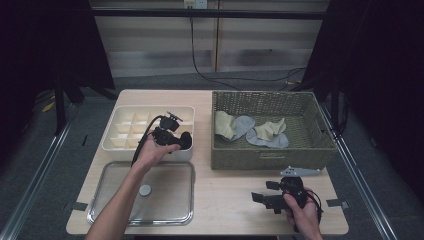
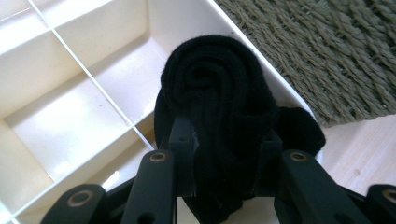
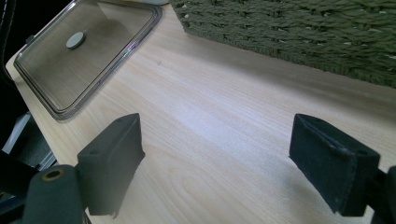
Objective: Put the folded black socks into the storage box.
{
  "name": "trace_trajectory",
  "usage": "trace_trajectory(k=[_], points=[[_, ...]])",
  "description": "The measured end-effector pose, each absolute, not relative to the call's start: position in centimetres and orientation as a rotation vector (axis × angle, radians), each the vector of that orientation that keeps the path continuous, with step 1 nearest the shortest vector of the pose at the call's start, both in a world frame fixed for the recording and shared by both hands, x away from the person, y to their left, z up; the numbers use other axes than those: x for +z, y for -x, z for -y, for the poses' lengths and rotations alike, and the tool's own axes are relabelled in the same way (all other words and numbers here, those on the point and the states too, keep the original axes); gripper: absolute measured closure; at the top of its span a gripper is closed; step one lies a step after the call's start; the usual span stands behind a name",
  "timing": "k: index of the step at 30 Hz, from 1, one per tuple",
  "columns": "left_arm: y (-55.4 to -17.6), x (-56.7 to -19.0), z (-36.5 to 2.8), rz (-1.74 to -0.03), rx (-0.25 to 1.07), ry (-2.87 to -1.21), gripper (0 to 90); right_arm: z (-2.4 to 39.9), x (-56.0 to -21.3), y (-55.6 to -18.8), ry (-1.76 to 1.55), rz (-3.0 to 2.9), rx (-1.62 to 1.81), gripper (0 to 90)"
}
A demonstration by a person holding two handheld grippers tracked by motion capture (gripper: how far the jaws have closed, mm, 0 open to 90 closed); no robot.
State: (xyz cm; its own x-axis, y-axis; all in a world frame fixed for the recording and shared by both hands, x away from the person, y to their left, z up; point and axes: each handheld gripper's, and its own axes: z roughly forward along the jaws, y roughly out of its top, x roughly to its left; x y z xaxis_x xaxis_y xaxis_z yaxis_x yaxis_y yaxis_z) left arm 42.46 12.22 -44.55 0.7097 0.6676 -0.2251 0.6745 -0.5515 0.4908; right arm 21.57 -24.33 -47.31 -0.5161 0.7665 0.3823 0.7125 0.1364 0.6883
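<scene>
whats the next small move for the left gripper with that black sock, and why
Probably lower the rolled black sock a little further into the corner compartment of the white divided box, then open. The left gripper grips it at the box's edge nearest the basket, and part of the sock bulges over the rim. The right gripper is open over the table.
</scene>
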Motion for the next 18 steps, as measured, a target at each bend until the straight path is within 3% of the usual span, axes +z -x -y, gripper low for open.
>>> trace_trajectory(k=[9,18], points=[[-42.4,-44.9,-12.1,-1.01,-0.011,-2.373,67.8,24.3,-47.3,-21.5,-1.512,-2.323,1.351,17.1],[-42.5,-44.6,-13.5,-1.003,-0.063,-2.295,61.1,24.8,-47.5,-21.5,-1.535,-2.309,1.347,15.9]])
